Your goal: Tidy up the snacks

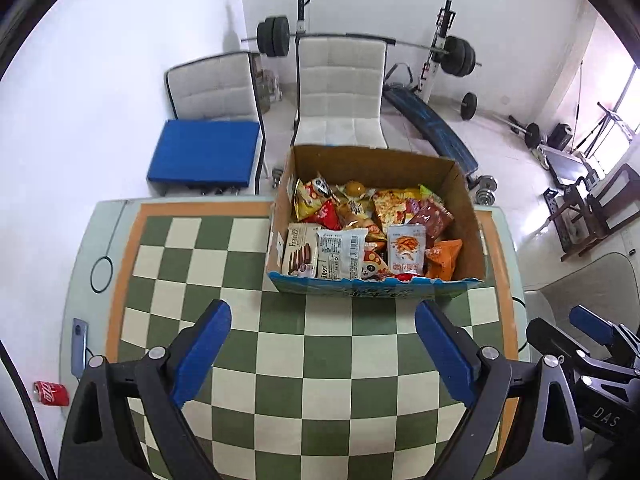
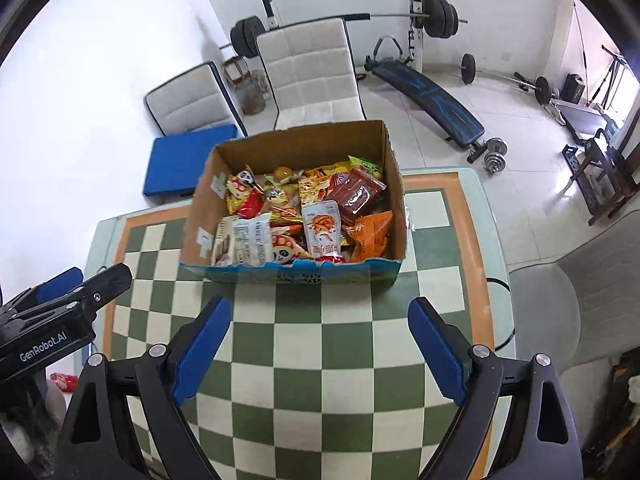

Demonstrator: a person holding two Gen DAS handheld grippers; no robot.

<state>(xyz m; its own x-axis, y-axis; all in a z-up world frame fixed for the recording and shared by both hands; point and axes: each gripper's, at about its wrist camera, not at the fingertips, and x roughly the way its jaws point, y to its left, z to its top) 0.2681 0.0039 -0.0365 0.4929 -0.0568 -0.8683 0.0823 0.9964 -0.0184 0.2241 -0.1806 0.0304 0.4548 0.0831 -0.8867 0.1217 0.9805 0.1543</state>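
Both grippers spread wide above the checkered table, nothing between their pads.

Left wrist view: the left gripper (image 1: 323, 354) stood empty; the snack box (image 1: 378, 285) sat at the table's (image 1: 280, 360) far edge. Right wrist view: the right gripper (image 2: 320, 350) gaped empty, facing the same box (image 2: 300, 276) of packets.

White walls, pale chairs (image 1: 340, 88) (barbell rack (image 1: 440, 52) behind)

Both the left gripper (image 1: 323, 354) and the right gripper (image 2: 320, 348) have black angular arms with silver round screws and flat blue pads (image 2: 202, 346), and white "GenRobot.AI" lettering marks the left one's black housing.
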